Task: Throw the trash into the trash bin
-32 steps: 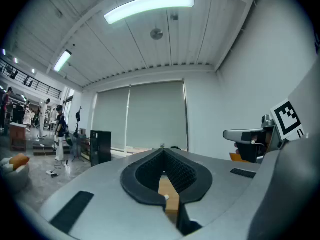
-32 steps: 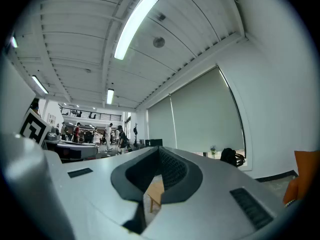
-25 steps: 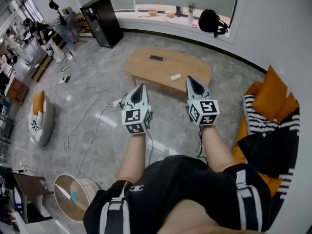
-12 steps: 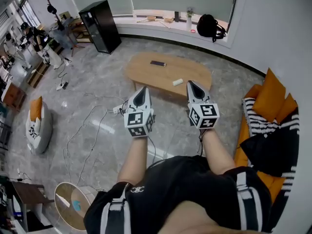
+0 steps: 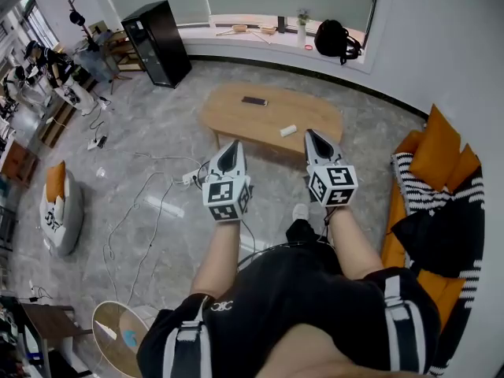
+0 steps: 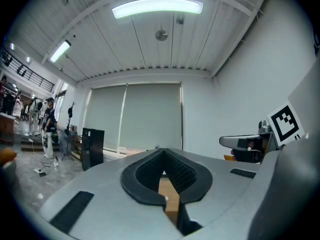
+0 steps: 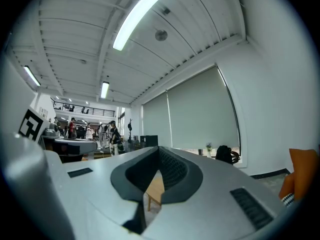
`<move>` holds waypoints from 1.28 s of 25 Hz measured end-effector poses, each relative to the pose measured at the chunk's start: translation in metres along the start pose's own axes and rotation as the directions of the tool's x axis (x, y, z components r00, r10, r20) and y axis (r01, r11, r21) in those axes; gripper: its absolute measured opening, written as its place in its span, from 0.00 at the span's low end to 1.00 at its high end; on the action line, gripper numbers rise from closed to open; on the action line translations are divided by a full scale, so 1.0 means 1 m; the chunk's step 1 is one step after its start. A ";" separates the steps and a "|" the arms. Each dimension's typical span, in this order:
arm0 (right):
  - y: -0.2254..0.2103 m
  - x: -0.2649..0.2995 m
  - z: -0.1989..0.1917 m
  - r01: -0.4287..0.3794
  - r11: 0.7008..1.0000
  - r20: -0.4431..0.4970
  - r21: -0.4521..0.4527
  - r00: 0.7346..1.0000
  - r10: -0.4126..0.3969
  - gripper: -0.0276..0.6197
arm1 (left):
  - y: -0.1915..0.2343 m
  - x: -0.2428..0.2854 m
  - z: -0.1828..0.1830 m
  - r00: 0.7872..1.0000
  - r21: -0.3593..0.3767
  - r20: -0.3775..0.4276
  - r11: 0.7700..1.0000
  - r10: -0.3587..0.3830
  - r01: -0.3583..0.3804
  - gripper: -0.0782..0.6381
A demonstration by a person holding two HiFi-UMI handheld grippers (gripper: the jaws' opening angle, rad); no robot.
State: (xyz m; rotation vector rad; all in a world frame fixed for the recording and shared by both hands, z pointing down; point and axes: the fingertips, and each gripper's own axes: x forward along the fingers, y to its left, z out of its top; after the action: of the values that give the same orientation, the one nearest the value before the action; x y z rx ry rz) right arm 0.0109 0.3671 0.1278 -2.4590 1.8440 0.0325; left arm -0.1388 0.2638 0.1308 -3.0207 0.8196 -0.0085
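A small white piece of trash [image 5: 287, 131] lies on the oval wooden coffee table [image 5: 236, 116], with a dark flat object [image 5: 253, 101] farther back. My left gripper [image 5: 232, 145] and right gripper [image 5: 313, 135] are held side by side in front of me, level, pointing toward the table's near edge. Both sit short of the table, touching nothing. The left gripper [image 6: 163, 154] has its jaws together at the tip with nothing between them. The right gripper [image 7: 158, 151] is likewise shut and empty. I cannot make out a trash bin for certain.
Cables [image 5: 150, 203] trail over the grey floor to my left, near a beanbag [image 5: 57, 207]. An orange sofa [image 5: 441, 152] with a striped blanket stands at the right. A black cabinet [image 5: 161, 42] and a black backpack [image 5: 340, 38] are by the window. A round tan stand [image 5: 118, 337] is behind-left.
I have stepped forward, so the floor and beanbag slide down the head view and a foot now shows below the grippers. Both grippers stay shut and side by side.
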 end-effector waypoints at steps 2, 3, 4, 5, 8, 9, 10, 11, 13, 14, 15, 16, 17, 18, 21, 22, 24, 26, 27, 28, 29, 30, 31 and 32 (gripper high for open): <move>-0.001 0.007 -0.002 0.002 1.000 -0.002 0.001 1.000 -0.002 0.06 | 0.005 0.005 -0.001 1.000 -0.001 -0.003 1.000 -0.001 0.001 0.12; -0.002 0.010 -0.005 0.004 1.000 -0.005 0.004 1.000 -0.004 0.06 | 0.007 0.008 -0.003 1.000 -0.001 -0.006 1.000 -0.001 0.001 0.12; -0.004 0.013 -0.007 0.004 1.000 -0.008 0.006 1.000 -0.004 0.06 | 0.009 0.011 -0.005 1.000 -0.003 -0.008 1.000 -0.002 0.002 0.12; -0.005 0.017 -0.009 0.003 1.000 -0.012 0.007 1.000 -0.003 0.06 | 0.011 0.014 -0.006 1.000 -0.003 -0.008 1.000 -0.002 0.002 0.12; -0.011 0.035 -0.012 -0.007 1.000 -0.013 -0.008 1.000 0.007 0.06 | 0.020 0.029 -0.007 1.000 0.005 -0.001 1.000 0.006 -0.006 0.12; -0.015 0.043 -0.013 -0.008 1.000 -0.010 -0.013 1.000 0.007 0.06 | 0.025 0.036 -0.007 1.000 0.006 0.001 1.000 0.011 -0.011 0.12; -0.019 0.052 -0.014 -0.006 1.000 -0.006 -0.016 1.000 0.006 0.06 | 0.030 0.044 -0.007 1.000 0.006 0.003 1.000 0.015 -0.015 0.12; -0.022 0.062 -0.014 -0.003 1.000 -0.001 -0.020 1.000 0.003 0.06 | 0.035 0.053 -0.007 1.000 0.006 0.006 1.000 0.017 -0.017 0.12; -0.029 0.081 -0.013 -0.002 1.000 0.008 -0.028 1.000 0.002 0.06 | 0.042 0.073 -0.006 1.000 0.007 0.009 1.000 0.016 -0.016 0.12; -0.033 0.090 -0.013 -0.003 1.000 0.011 -0.028 1.000 0.004 0.06 | 0.045 0.083 -0.006 1.000 0.004 0.008 1.000 0.012 -0.013 0.12; -0.038 0.100 -0.013 -0.004 1.000 0.013 -0.026 1.000 0.004 0.06 | 0.047 0.094 -0.007 1.000 -0.001 0.006 1.000 0.008 -0.008 0.12; -0.043 0.110 -0.014 -0.004 1.000 0.014 -0.023 1.000 0.004 0.06 | 0.049 0.105 -0.007 1.000 -0.005 0.003 1.000 0.005 -0.005 0.12; -0.049 0.120 -0.015 -0.004 1.000 0.013 -0.021 1.000 0.004 0.06 | 0.051 0.117 -0.007 1.000 -0.006 0.002 1.000 0.004 -0.004 0.12; -0.055 0.131 -0.016 -0.007 1.000 0.010 -0.021 1.000 0.007 0.06 | 0.053 0.128 -0.007 1.000 -0.005 0.002 1.000 0.006 -0.006 0.12; -0.075 0.166 -0.018 -0.024 1.000 0.005 -0.012 1.000 0.024 0.06 | 0.061 0.164 -0.009 1.000 -0.008 -0.003 1.000 0.018 -0.018 0.12; -0.085 0.179 -0.017 -0.027 1.000 0.006 -0.002 1.000 0.027 0.06 | 0.063 0.178 -0.009 1.000 -0.007 -0.007 1.000 0.022 -0.022 0.12; -0.106 0.206 -0.013 -0.025 1.000 0.008 0.018 1.000 0.025 0.06 | 0.070 0.208 -0.007 1.000 -0.006 -0.014 1.000 0.028 -0.028 0.12; -0.126 0.233 -0.008 -0.020 0.999 0.007 0.026 1.000 0.020 0.06 | 0.077 0.237 0.000 0.999 -0.005 -0.019 0.999 0.032 -0.032 0.12; -0.135 0.246 -0.007 -0.019 0.999 0.005 0.030 1.000 0.019 0.06 | 0.079 0.252 0.003 0.999 -0.003 -0.021 0.999 0.033 -0.033 0.12; -0.144 0.258 -0.007 -0.017 0.999 0.001 0.034 1.000 0.017 0.06 | 0.081 0.267 0.006 0.999 -0.001 -0.024 0.999 0.033 -0.033 0.12; -0.153 0.269 -0.008 -0.016 0.999 -0.003 0.038 1.000 0.017 0.06 | 0.083 0.281 0.007 0.999 0.001 -0.026 0.999 0.032 -0.032 0.12; -0.162 0.280 -0.009 -0.016 0.999 -0.008 0.042 1.000 0.016 0.06 | 0.083 0.297 0.008 0.999 0.002 -0.027 1.000 0.031 -0.030 0.12; -0.172 0.292 -0.011 -0.016 0.999 -0.013 0.046 1.000 0.017 0.06 | 0.083 0.312 0.009 0.999 0.005 -0.029 1.000 0.028 -0.028 0.12; -0.181 0.303 -0.014 -0.017 0.999 -0.019 0.048 1.000 0.018 0.06 | 0.082 0.328 0.009 0.999 0.008 -0.030 1.000 0.024 -0.023 0.12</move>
State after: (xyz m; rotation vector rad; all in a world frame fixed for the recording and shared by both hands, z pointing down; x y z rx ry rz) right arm 0.2697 0.1260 0.1315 -2.4200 1.8520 -0.0339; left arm 0.1027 0.0274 0.1215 -3.0110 0.8553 -0.0568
